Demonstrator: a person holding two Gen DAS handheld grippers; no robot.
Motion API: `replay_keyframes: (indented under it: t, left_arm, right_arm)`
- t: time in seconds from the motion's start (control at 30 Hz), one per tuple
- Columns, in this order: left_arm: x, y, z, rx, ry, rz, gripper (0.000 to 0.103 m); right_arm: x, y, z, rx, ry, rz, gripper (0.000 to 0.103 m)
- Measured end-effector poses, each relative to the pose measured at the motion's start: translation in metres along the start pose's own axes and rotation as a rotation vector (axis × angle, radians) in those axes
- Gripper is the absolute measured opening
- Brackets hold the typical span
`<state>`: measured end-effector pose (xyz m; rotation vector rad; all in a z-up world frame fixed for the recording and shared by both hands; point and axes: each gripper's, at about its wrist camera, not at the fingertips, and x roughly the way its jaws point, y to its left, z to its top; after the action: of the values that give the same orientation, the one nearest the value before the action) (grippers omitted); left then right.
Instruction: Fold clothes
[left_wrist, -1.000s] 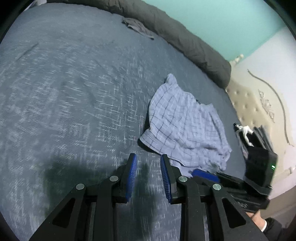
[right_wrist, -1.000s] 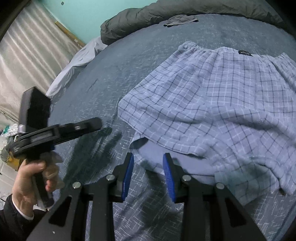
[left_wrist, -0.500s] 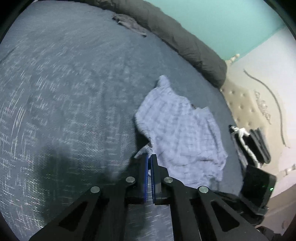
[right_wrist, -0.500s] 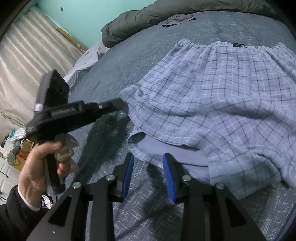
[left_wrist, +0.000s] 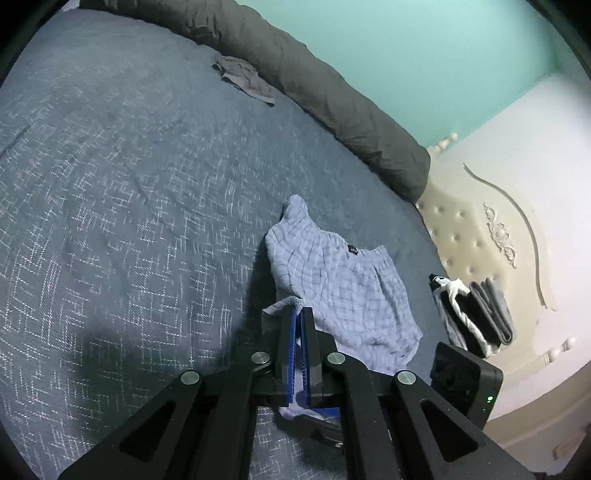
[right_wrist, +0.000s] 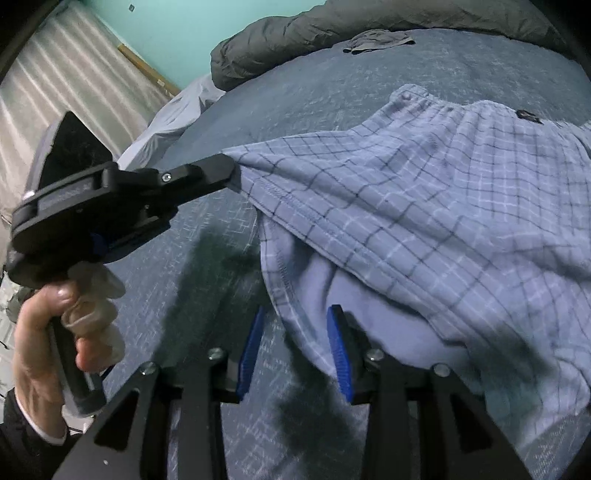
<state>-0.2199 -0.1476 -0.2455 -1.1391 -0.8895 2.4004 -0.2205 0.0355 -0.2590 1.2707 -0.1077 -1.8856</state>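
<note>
Light-blue checked shorts (left_wrist: 343, 280) lie spread on the dark blue bedspread (left_wrist: 129, 184). My left gripper (left_wrist: 297, 314) is shut on a corner of the leg hem, and that corner is raised off the bed. From the right wrist view the same left gripper (right_wrist: 231, 171) pulls the shorts (right_wrist: 424, 206) taut to the left. My right gripper (right_wrist: 295, 317) is open low over the bed. The lower hem layer lies between its blue pads (right_wrist: 338, 350), and they are not pressed together on it.
A folded stack of dark and white clothes (left_wrist: 472, 314) sits by the cream headboard (left_wrist: 480, 236). A grey garment (left_wrist: 243, 79) lies far back beside a rolled dark duvet (left_wrist: 332, 88). A person's hand (right_wrist: 48, 332) grips the left tool's handle.
My left gripper went from open to shut on the hem corner and lifted it to the left. My right gripper slid forward until the lower hem lay between its fingers.
</note>
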Motion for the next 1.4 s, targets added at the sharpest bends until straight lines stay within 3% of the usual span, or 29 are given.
replay_keyframes:
  t: [0.23,0.5,0.6,0.7,0.83,0.93,1.13,1.37,1.4]
  left_arm:
    - [0.005,0.017,-0.002,-0.006,0.027,0.087,0.002]
    - [0.003,0.029,-0.005,-0.031,0.032,0.135,0.01]
    - [-0.006,0.031,-0.004,-0.05,0.008,0.15,0.026]
    - [-0.006,0.023,-0.005,-0.034,0.008,0.151,0.027]
    - [0.003,0.004,-0.01,0.007,0.034,0.135,0.027]
    - [0.014,-0.016,-0.021,0.036,0.065,0.099,0.028]
    - [0.038,-0.057,-0.051,0.101,0.15,0.029,0.028]
    - [0.066,-0.081,-0.081,0.146,0.242,0.006,0.028]
    - [0.07,-0.083,-0.083,0.144,0.25,0.007,0.028]
  right_arm:
    - [-0.008,-0.001,-0.007,0.013,0.013,0.036,0.036]
    - [-0.09,-0.043,-0.016,0.07,-0.082,0.019,0.036]
    - [-0.132,-0.078,-0.015,0.105,-0.129,-0.071,0.037]
    - [-0.169,-0.126,-0.013,0.206,-0.168,-0.173,0.041]
    - [-0.202,-0.178,-0.022,0.373,-0.217,-0.237,0.042]
    - [-0.202,-0.186,-0.031,0.415,-0.215,-0.209,0.042]
    - [-0.17,-0.157,-0.041,0.372,-0.171,-0.111,0.042]
    - [-0.148,-0.137,-0.047,0.32,-0.166,-0.119,0.042]
    - [-0.146,-0.138,-0.047,0.319,-0.167,-0.118,0.038]
